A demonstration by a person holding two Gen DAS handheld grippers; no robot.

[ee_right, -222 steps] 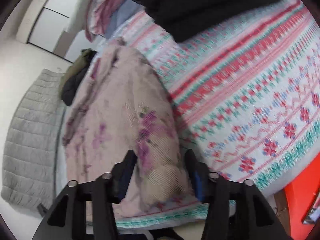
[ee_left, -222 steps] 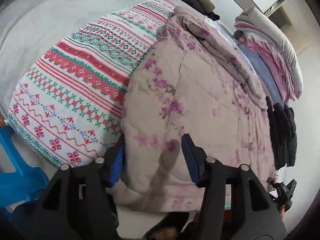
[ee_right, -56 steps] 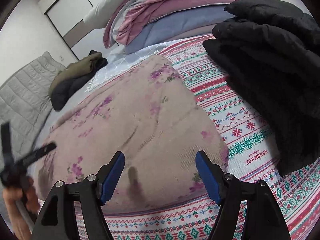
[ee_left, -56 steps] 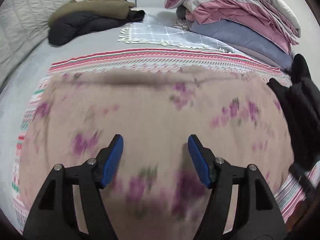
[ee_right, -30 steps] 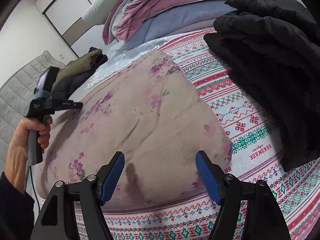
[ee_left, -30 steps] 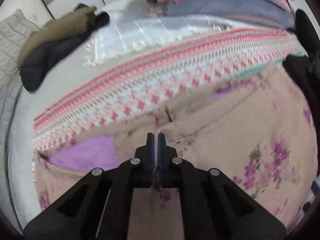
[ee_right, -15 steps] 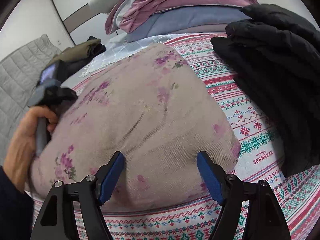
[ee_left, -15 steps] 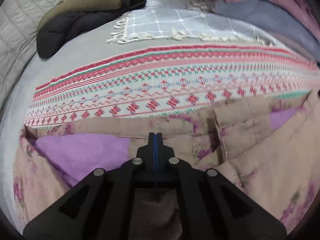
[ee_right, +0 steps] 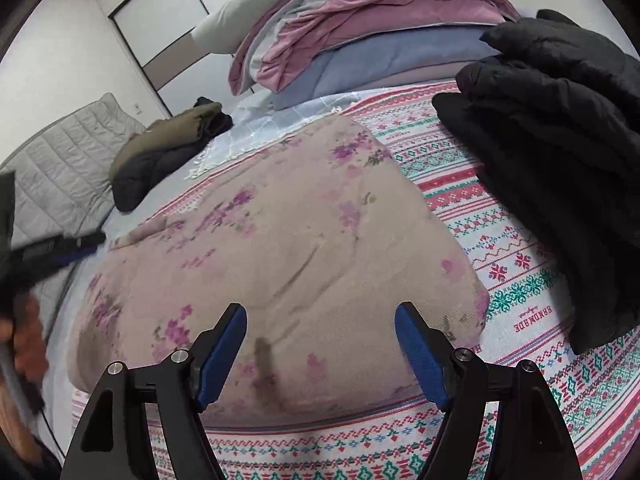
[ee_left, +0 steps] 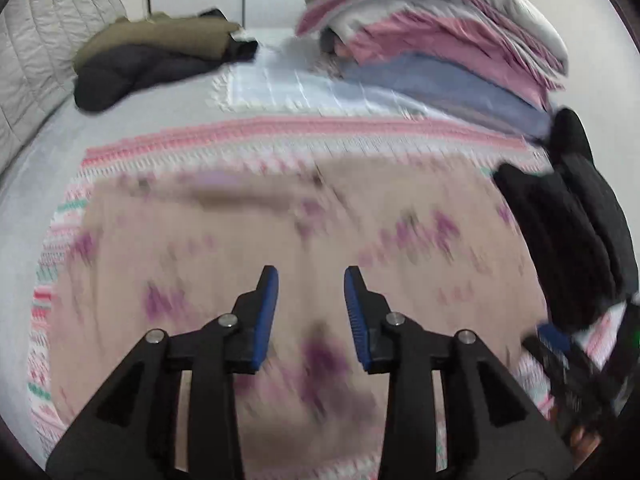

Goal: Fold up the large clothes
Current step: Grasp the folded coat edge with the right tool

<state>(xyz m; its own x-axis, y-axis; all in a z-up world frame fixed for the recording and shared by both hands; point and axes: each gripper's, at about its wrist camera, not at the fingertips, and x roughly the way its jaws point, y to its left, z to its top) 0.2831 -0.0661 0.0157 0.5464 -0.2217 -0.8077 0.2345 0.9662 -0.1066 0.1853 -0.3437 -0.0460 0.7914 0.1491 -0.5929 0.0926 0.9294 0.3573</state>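
Note:
A folded beige garment with purple flowers (ee_right: 288, 248) lies flat on the patterned bedspread (ee_right: 520, 264); it also fills the lower half of the blurred left wrist view (ee_left: 304, 240). My left gripper (ee_left: 311, 276) is open and empty above the garment's near part. My right gripper (ee_right: 321, 316) is open wide and empty, over the garment's near edge. The left gripper also shows at the left edge of the right wrist view (ee_right: 80, 244), beside the garment's left side.
A folded black jacket (ee_right: 560, 168) lies on the bedspread to the right of the garment. A pile of pink, grey and blue bedding (ee_right: 360, 28) is at the back. An olive and black coat (ee_right: 168, 148) lies at the back left by a grey quilted headboard (ee_right: 60, 168).
My left gripper was shut on a fold of the garment, showing its purple lining. It has let go, opened and pulled back; the garment now lies closed and flat. The right gripper stayed open.

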